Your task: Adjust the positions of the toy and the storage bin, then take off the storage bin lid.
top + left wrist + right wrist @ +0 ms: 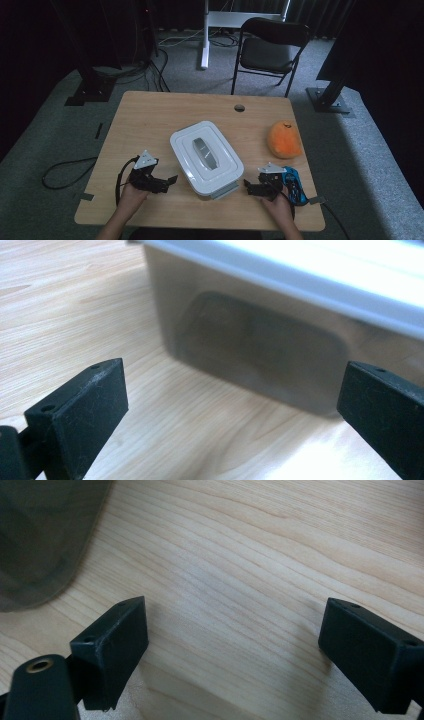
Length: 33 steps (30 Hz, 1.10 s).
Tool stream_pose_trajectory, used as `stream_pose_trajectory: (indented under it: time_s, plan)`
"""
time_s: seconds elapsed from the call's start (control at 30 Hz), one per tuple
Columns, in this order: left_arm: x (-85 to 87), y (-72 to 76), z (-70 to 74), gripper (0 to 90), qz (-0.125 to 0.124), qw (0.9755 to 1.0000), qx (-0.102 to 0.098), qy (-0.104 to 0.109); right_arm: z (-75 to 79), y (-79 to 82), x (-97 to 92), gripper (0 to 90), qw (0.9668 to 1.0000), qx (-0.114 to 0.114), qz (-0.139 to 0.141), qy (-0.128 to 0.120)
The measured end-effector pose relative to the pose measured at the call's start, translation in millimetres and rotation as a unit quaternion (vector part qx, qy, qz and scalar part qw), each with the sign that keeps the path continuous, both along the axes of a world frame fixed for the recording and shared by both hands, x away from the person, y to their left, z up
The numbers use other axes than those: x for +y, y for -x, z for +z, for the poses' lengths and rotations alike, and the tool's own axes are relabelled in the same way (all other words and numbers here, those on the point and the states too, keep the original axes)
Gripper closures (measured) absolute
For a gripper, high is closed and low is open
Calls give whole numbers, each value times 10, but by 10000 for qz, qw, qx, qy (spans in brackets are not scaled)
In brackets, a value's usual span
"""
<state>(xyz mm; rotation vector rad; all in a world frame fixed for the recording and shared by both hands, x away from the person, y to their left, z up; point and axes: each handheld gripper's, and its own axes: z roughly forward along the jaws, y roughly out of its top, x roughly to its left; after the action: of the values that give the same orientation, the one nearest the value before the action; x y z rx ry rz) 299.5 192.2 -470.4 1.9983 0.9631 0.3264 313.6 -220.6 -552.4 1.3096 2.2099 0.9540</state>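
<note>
A white box with a closed lid and a grey handle [206,157] sits in the middle of the wooden table [150,120]. My left gripper [169,183] rests at its left, open, jaws pointing at the box's cloudy side wall [260,340] with nothing between them [230,410]. My right gripper [248,187] lies at the box's right near the front edge, also open [230,645] over bare wood. A corner of the box [35,540] shows at the upper left of the right gripper view.
An orange round soft thing [284,139] lies at the table's right side. A blue object [296,184] sits just right of my right hand. A cable hole [239,107] marks the table's far edge. Beyond stand a black folding chair [270,50] and floor cables [65,172].
</note>
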Motion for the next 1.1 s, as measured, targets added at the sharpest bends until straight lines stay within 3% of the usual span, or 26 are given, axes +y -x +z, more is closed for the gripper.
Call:
stream_pose_trajectory:
  time_s: [0.27,0.47,0.8,1.1]
  plan:
    - [-96,62,260,4,117,9995,-166,241,0,0,0,116,10000,1,0,-3]
    - [-207,73,370,4,13,9996,-238,144,0,0,0,116,10000,1,-2,-3]
    - [-447,97,452,4,-313,9992,-257,42,1,-1,0,116,10000,4,0,1]
    - [-582,78,511,4,-429,9986,-311,5,1,-1,0,116,10000,5,-1,-1]
